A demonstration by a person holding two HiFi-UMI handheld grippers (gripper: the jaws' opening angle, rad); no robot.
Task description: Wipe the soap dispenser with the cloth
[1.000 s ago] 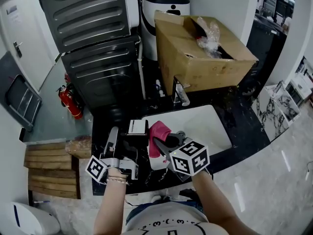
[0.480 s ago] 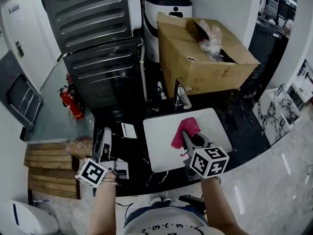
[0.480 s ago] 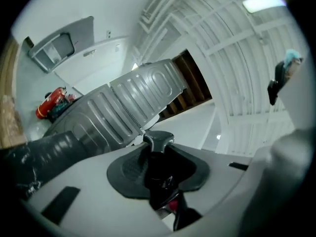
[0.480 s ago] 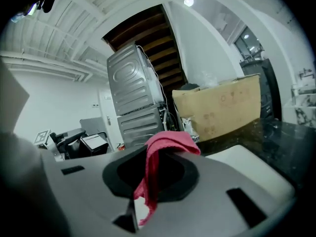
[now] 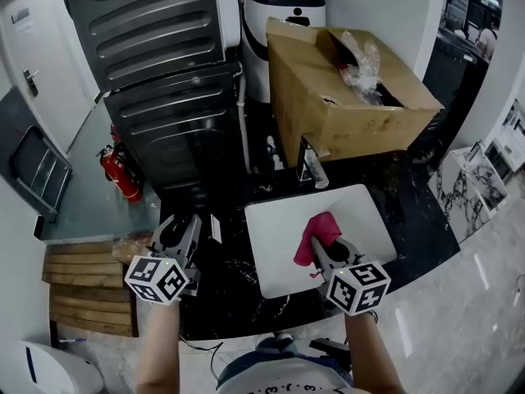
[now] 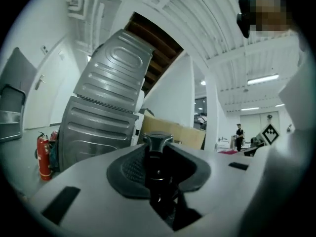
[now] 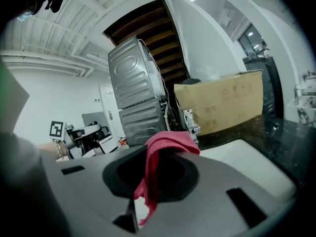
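Cardboard box holds crumpled plastic; right gripper pinches pink cloth; left gripper clamps soap dispenser.

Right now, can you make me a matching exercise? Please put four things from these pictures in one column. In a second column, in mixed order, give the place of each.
Things
1. pink cloth
2. soap dispenser
3. cardboard box
4. fire extinguisher

Places
A. behind the faucet, with its top open
B. clamped in the left gripper
C. left of the grey machine
D. clamped in the right gripper

Pairs: 1-D, 2-B, 3-A, 4-C
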